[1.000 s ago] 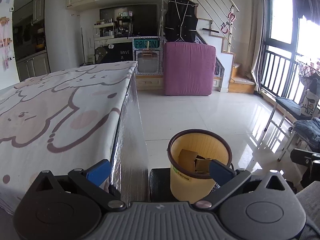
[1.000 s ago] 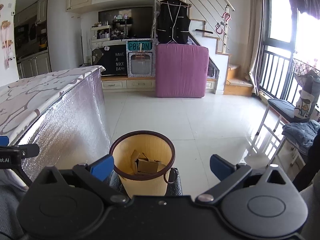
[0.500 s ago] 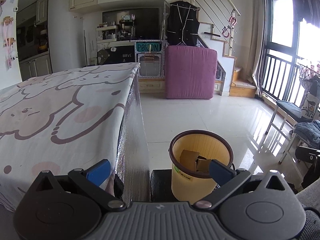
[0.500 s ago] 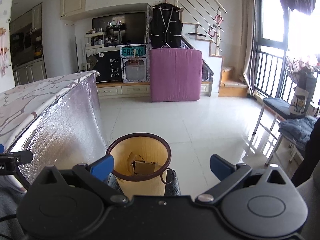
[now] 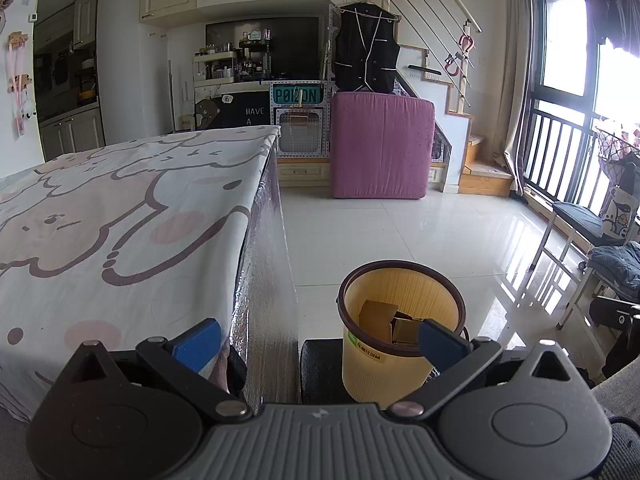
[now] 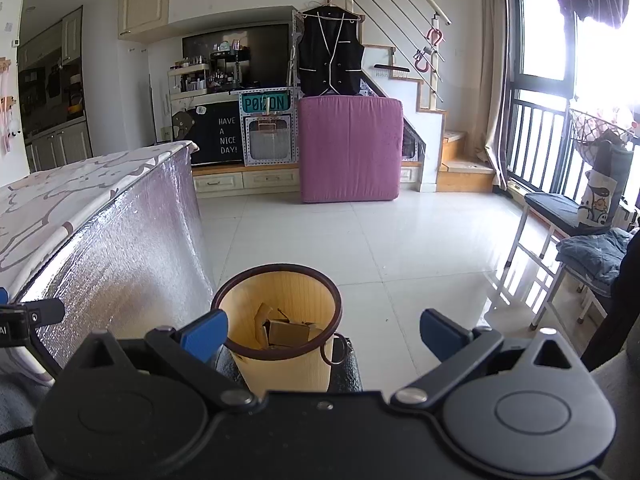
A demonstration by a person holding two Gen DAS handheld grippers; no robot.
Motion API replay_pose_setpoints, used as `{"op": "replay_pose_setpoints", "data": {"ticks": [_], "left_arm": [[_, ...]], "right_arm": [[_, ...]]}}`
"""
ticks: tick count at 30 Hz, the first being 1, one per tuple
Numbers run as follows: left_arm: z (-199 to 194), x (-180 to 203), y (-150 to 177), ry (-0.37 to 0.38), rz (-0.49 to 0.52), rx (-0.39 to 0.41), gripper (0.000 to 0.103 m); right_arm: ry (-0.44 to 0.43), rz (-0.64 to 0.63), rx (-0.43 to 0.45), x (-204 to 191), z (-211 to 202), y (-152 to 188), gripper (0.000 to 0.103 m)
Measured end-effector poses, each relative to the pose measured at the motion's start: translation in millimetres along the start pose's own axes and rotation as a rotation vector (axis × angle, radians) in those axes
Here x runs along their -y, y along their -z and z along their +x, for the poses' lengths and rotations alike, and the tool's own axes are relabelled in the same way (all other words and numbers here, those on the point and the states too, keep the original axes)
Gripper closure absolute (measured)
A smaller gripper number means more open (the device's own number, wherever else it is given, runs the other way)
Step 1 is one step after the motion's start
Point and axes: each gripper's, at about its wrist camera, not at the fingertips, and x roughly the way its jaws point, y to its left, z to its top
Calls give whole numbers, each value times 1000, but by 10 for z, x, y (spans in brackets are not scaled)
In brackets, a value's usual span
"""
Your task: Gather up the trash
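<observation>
Yellow plastic bin [image 5: 400, 320] with a dark brown rim, round and tapering downward, standing on the glossy white tile floor [image 5: 400, 232] just beside the table [image 5: 120, 220]; ribbed inner wall, a small green label on the outside. Inside, crumpled brown cardboard pieces [image 6: 286, 330], boxy and folded, lying at the bottom. Left gripper [image 5: 318, 338] spread wide, nothing between the blue pads, held above the table's corner and the bin. Right gripper [image 6: 322, 328] likewise wide apart and empty, hanging over the bin's mouth. Table draped in a soft cloth printed with pink-and-brown cartoon shapes; side panel of crinkled silvery foil. Farther back, a magenta slab-like cushion [image 6: 350, 148] upright on the floor.
</observation>
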Motion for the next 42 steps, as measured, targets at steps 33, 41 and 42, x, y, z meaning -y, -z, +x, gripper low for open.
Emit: {"op": "replay_pose_setpoints", "data": {"ticks": [33,41,42], "left_arm": [[4,2,7,0,0,1,0],[6,2,8,0,0,1,0],[6,1,9,0,0,1,0]], "right_arm": [[4,-16,6,-31,-25,1,0],[4,-17,7,-39,-24,3,0],[5,-17,8,-35,-25,3,0]]}}
